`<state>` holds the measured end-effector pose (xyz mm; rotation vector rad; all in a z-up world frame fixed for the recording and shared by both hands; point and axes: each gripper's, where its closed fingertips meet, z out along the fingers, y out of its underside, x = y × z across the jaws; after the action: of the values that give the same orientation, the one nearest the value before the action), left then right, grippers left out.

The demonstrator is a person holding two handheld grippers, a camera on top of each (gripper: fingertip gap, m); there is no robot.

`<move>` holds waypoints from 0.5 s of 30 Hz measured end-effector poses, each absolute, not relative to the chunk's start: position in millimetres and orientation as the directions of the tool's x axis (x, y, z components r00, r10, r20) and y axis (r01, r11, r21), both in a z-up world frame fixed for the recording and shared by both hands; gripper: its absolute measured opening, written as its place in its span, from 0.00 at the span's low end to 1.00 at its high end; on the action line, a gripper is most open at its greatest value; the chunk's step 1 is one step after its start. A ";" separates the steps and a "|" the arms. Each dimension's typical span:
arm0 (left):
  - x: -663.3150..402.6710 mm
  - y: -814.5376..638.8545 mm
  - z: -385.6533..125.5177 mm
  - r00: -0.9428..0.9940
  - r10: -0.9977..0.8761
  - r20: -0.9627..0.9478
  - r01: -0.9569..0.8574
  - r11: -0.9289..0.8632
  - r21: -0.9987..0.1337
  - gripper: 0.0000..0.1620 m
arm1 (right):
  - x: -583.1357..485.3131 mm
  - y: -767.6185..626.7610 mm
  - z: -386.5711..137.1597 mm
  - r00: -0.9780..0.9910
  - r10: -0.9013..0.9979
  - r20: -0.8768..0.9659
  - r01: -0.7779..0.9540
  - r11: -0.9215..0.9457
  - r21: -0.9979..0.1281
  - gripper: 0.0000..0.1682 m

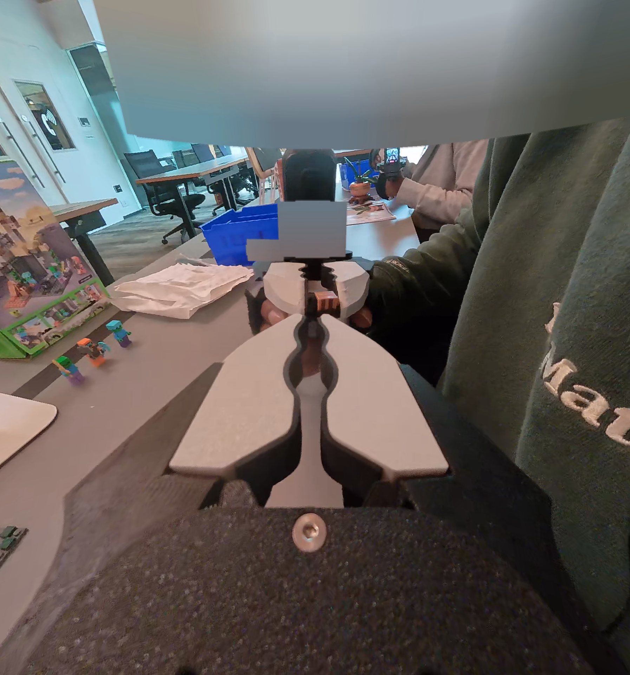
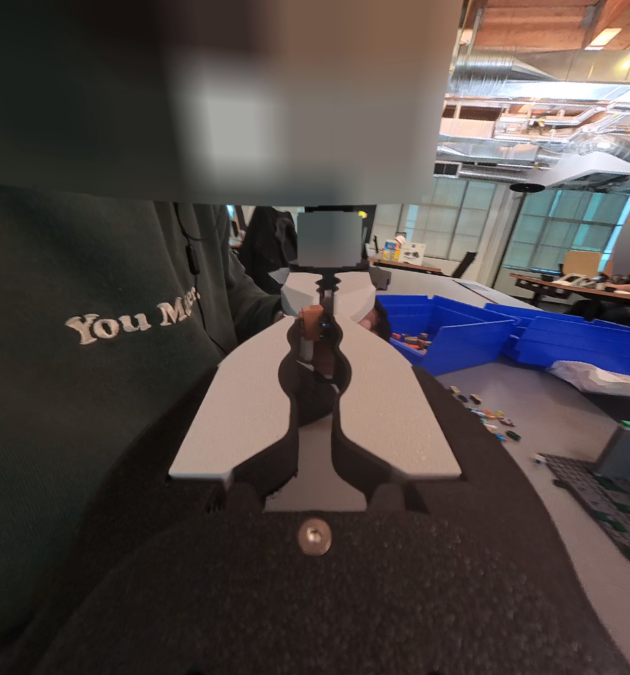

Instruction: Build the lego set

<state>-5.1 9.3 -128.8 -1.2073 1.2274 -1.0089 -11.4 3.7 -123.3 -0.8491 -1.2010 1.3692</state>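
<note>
My two grippers meet tip to tip in the air in front of a person's dark green sweatshirt. In the left wrist view my left gripper is shut on a small dark piece. The right gripper faces it and holds a small brown lego piece. In the right wrist view my right gripper is shut on that brown piece, which touches a dark piece. The left gripper faces it close behind. Whether the two pieces are joined is hidden.
On the grey table stand a lego box, three minifigures, white bags, a white pad and a blue bin. A dark baseplate, loose pieces and blue bins lie to the right.
</note>
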 end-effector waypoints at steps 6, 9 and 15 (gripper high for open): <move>-5.3 9.8 -128.8 0.131 -0.980 -0.147 -0.067 0.139 -0.988 0.00 | -11.3 2.5 -122.9 -0.207 0.975 0.075 -0.282 0.014 -0.959 0.08; -5.9 9.4 -128.9 0.138 -0.978 -0.157 -0.069 0.149 -0.986 0.00 | -12.1 2.0 -122.9 -0.213 0.975 0.069 -0.279 0.007 -0.960 0.08; -7.1 8.2 -129.5 0.151 -0.974 -0.170 -0.069 0.161 -0.985 0.00 | -13.5 0.3 -123.4 -0.210 0.975 0.066 -0.263 0.009 -0.965 0.09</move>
<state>-7.1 8.2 -129.5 -1.1959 1.2073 -0.9453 -13.5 0.3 -123.4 -0.8723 -1.1808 1.4510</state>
